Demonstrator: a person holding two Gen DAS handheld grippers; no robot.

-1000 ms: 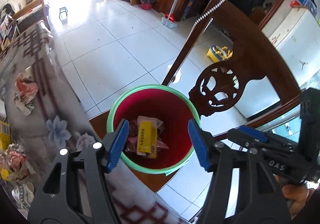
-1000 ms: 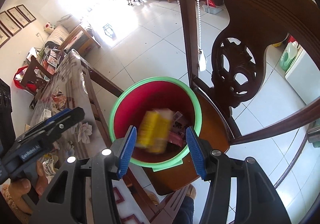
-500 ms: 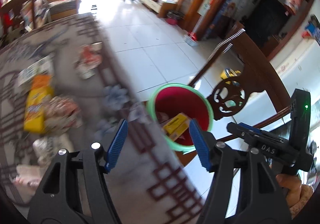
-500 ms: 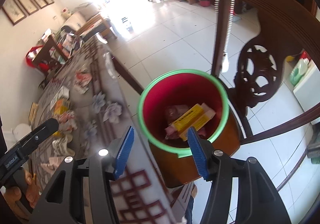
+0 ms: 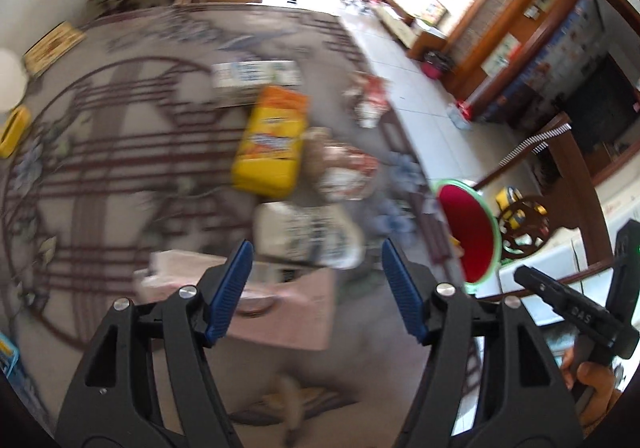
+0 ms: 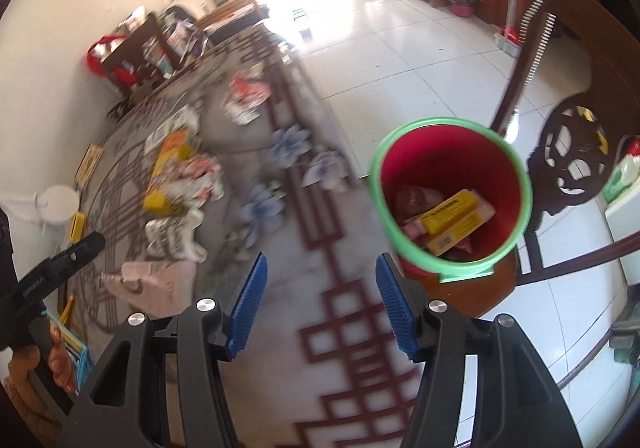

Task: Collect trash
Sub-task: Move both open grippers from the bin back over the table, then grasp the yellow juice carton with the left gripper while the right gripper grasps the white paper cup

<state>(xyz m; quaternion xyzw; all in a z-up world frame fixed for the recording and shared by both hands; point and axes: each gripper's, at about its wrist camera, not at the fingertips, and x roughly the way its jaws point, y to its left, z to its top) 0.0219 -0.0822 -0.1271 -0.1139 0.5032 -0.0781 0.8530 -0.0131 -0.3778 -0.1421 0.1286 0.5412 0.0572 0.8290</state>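
Note:
My left gripper point(image 5: 316, 288) hangs over the patterned table with its jaws opening and nothing between them. Just beyond its fingertips lie a pink flat packet point(image 5: 280, 304) and a white crumpled wrapper point(image 5: 308, 236). Farther off are a yellow snack bag point(image 5: 272, 148) and a red-and-white wrapper point(image 5: 344, 168). The red bin with a green rim point(image 5: 472, 232) stands off the table's right edge. My right gripper point(image 6: 320, 300) is open and empty above the tablecloth, left of the bin point(image 6: 376, 176). Yellow boxes point(image 6: 452, 216) and other scraps lie inside the bin.
A carved wooden chair point(image 6: 572, 160) holds the bin on its seat. More litter, a white box point(image 5: 256, 74) and a wrapper point(image 6: 246, 96), lies toward the table's far side. White tiled floor point(image 6: 400, 48) runs past the table edge. The left wrist view is motion-blurred.
Both grippers swung left from above the bin to over the table. A yellow box that was falling between the right jaws now lies in the bin. The left jaws stand wider.

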